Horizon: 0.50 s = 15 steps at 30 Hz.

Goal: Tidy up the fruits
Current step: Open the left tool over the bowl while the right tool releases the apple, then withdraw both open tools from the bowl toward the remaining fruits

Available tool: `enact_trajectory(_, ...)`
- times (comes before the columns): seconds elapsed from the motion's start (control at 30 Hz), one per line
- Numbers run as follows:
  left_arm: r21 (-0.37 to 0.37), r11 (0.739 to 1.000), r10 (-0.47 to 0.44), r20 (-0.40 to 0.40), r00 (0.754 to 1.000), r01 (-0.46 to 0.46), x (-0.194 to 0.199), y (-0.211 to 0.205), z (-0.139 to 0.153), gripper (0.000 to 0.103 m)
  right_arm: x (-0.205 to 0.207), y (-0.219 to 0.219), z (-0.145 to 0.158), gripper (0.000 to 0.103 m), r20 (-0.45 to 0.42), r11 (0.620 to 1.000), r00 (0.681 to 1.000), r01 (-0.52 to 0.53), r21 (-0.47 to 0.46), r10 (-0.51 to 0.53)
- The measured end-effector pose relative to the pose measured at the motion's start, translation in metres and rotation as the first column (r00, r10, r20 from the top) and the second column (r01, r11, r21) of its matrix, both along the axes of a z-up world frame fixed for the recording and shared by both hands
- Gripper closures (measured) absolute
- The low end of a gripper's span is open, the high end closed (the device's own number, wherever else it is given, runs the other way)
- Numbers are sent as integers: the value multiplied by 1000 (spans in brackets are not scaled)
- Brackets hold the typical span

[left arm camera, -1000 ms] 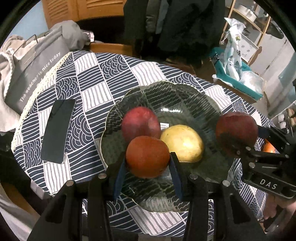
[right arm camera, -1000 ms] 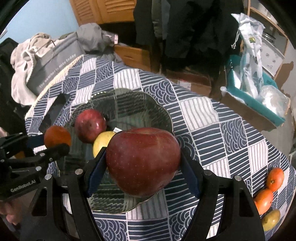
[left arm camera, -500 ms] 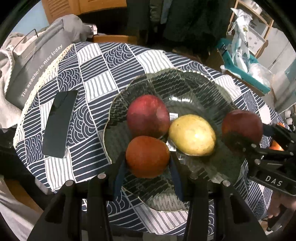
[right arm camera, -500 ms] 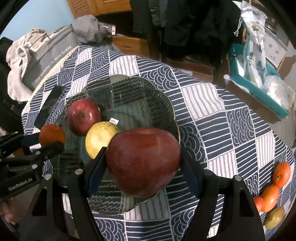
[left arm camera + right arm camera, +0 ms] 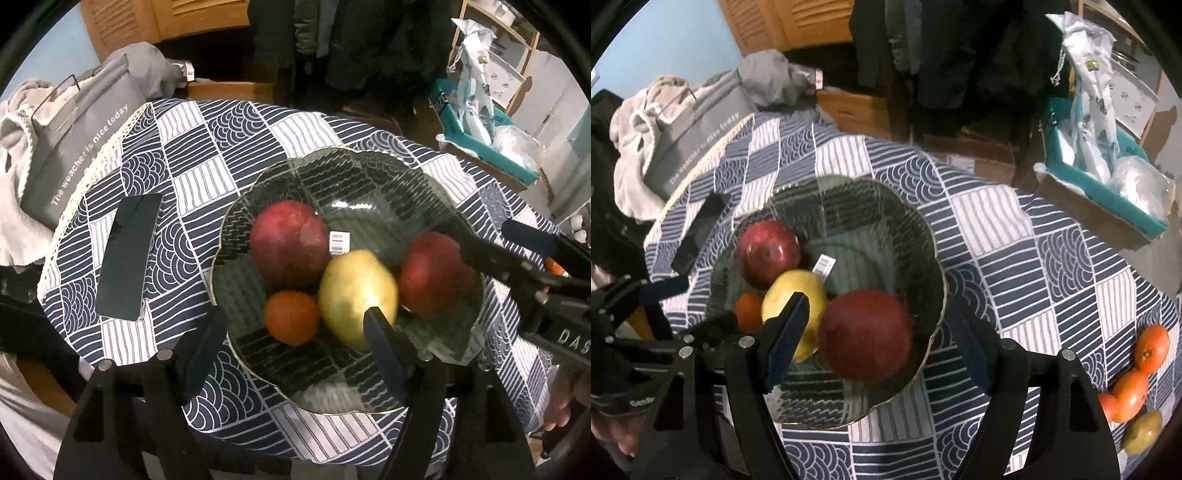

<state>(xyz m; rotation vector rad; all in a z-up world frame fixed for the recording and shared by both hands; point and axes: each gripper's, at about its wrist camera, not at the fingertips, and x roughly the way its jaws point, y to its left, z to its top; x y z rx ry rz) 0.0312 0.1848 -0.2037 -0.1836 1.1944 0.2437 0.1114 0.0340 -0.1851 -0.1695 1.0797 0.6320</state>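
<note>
My left fingers (image 5: 295, 332) have just spread apart, and the orange (image 5: 291, 317) lies free in the glass bowl (image 5: 369, 170). My right fingers (image 5: 875, 332) have widened off the red apple (image 5: 864, 332), which rests in the bowl on the tabletop (image 5: 184, 162).

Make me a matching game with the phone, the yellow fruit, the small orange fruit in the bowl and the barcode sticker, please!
Things:
1. phone
2. yellow fruit
3. small orange fruit
4. barcode sticker

Places:
A. in the glass bowl, between the two red apples
B. flat on the tablecloth, left of the bowl
C. on the bowl's glass, next to the far red apple
D. in the bowl, below the open left gripper

Pairs: 1-B, 2-A, 3-D, 4-C
</note>
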Motion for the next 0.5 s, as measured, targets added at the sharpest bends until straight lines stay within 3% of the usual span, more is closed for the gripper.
enact_trajectory(0.5, -21, 998, -53, 128, 990, 56, -5, -26, 53, 26, -18, -38, 66, 25, 141, 995, 986, 86, 42, -91)
